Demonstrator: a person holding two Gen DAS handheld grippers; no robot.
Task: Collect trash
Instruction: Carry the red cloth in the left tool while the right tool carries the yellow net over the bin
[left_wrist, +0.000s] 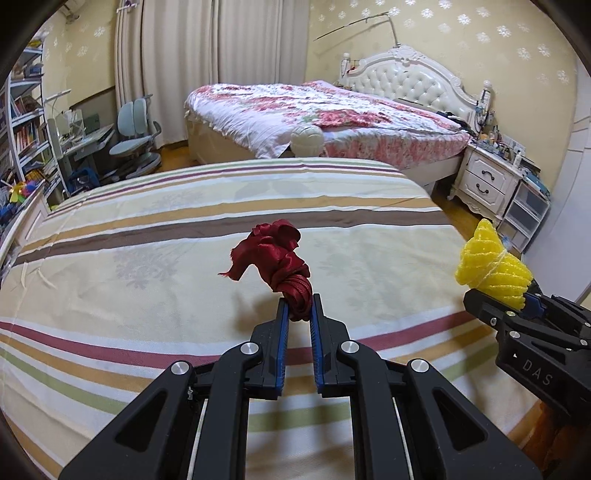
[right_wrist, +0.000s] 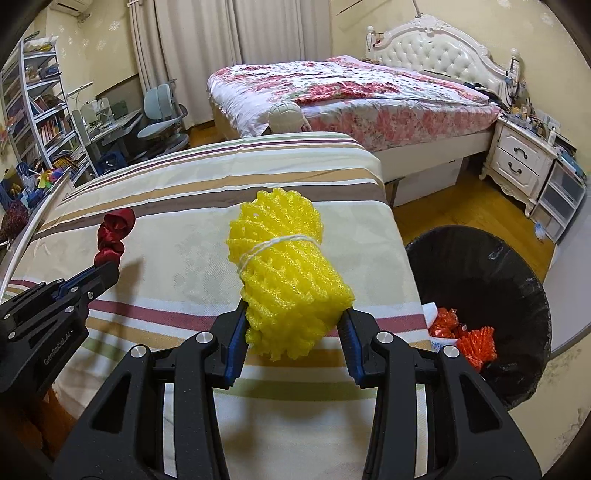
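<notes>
My left gripper (left_wrist: 298, 308) is shut on a crumpled dark red ribbon (left_wrist: 280, 254) and holds it above the striped table cloth (left_wrist: 147, 258). My right gripper (right_wrist: 293, 317) is shut on a yellow foam net roll (right_wrist: 284, 266) tied with white string, held above the cloth's right part. The ribbon also shows in the right wrist view (right_wrist: 112, 236), and the foam roll in the left wrist view (left_wrist: 493, 266). A bin with a black bag (right_wrist: 517, 266) stands on the floor to the right of the table, with orange net scraps (right_wrist: 474, 341) inside.
A bed with a floral cover (left_wrist: 314, 110) stands behind the table. A white nightstand (left_wrist: 484, 181) and plastic drawers (left_wrist: 524, 214) are at the right. A desk, blue chair (left_wrist: 136, 133) and bookshelf (left_wrist: 26, 125) are at the left.
</notes>
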